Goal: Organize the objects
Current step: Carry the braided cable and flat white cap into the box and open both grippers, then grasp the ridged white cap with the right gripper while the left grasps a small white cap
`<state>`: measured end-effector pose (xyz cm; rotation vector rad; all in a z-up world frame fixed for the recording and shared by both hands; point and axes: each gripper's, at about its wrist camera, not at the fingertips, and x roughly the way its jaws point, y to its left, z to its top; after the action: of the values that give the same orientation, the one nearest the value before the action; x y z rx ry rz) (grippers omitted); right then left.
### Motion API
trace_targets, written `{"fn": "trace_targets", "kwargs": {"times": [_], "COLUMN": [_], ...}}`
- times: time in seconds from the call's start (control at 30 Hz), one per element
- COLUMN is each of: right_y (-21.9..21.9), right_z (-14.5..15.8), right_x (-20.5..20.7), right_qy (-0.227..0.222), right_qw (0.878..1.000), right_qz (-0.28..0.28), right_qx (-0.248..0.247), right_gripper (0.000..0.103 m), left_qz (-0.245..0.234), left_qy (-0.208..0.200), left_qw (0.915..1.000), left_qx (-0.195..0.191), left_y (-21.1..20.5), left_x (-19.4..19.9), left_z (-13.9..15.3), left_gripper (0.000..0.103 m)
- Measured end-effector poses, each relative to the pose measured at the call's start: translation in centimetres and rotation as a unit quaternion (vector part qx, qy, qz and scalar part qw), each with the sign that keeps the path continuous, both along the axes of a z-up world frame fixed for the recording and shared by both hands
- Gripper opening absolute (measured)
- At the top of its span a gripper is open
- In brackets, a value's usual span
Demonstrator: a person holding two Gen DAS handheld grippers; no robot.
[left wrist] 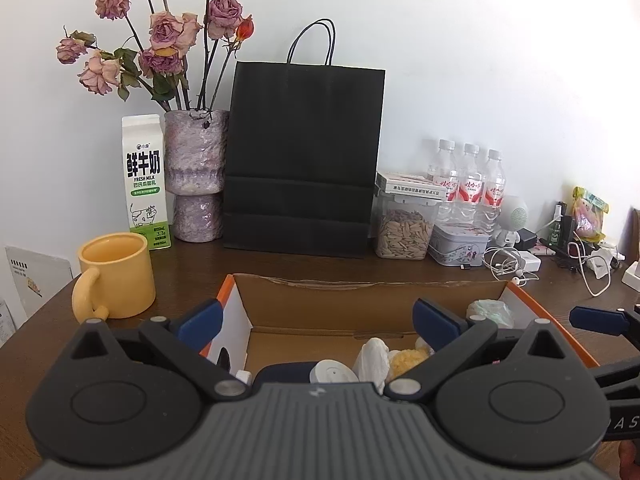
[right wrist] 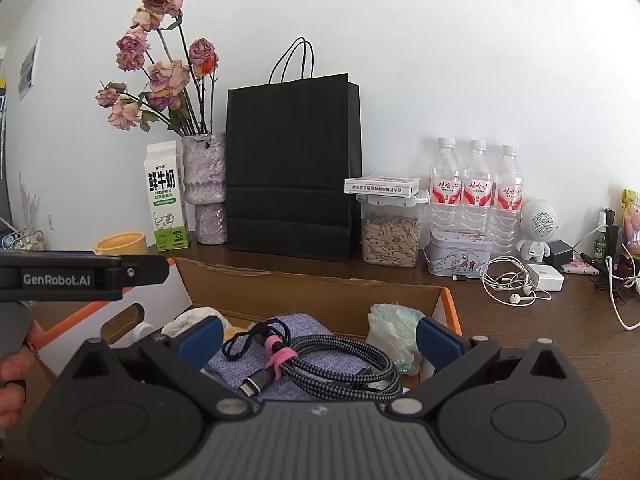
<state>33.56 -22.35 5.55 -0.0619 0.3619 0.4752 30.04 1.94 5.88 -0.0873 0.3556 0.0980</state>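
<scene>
— Both grippers spread wide?
— Yes. The left gripper (left wrist: pixel 320 320) and right gripper (right wrist: pixel 318 334) hover over the cardboard box (left wrist: pixel 360 292), holding nothing.
— Contents?
— A braided cable (right wrist: pixel 340 368) bound by a pink tie on lilac cloth (right wrist: pixel 248 364); the gripper bodies hide the rest.

Right tongs (right wrist: pixel 318 338) hide box (right wrist: pixel 308 280) floor; pouch (right wrist: pixel 224 368) partly covered.

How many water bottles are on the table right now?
3, upright in a row by the wall behind the seed jar and tin: left bottle, middle bottle, right bottle. More could be hidden behind the black bag.
</scene>
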Motion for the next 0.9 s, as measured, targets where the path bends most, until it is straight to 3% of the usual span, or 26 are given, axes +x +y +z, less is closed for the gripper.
{"fn": "trace_targets", "kwargs": {"times": [0.5,0.8,0.9], "right_y": [-0.8,-0.5,-0.2], "right_z": [-0.3,-3.3,-4.5], "right_x": [-7.8,-11.6,-12.0], "right_qy": [-0.007,0.047,0.072], "right_qw": [0.999,0.995,0.992], "right_qz": [0.020,0.058,0.070], "right_qx": [-0.025,-0.067,-0.079], "right_gripper": [0.103,0.102,0.094], "left_qz": [-0.004,-0.011,-0.017], "left_qy": [0.014,0.042,0.054], "left_qw": [0.9999,0.9990,0.9984], "left_qx": [0.004,0.008,0.009], "left_y": [0.1,0.2,0.1], "left_x": [-5.9,-9.9,-10.8], "left_z": [0.0,-1.0,-1.6], "left_gripper": [0.103,0.103,0.103]}}
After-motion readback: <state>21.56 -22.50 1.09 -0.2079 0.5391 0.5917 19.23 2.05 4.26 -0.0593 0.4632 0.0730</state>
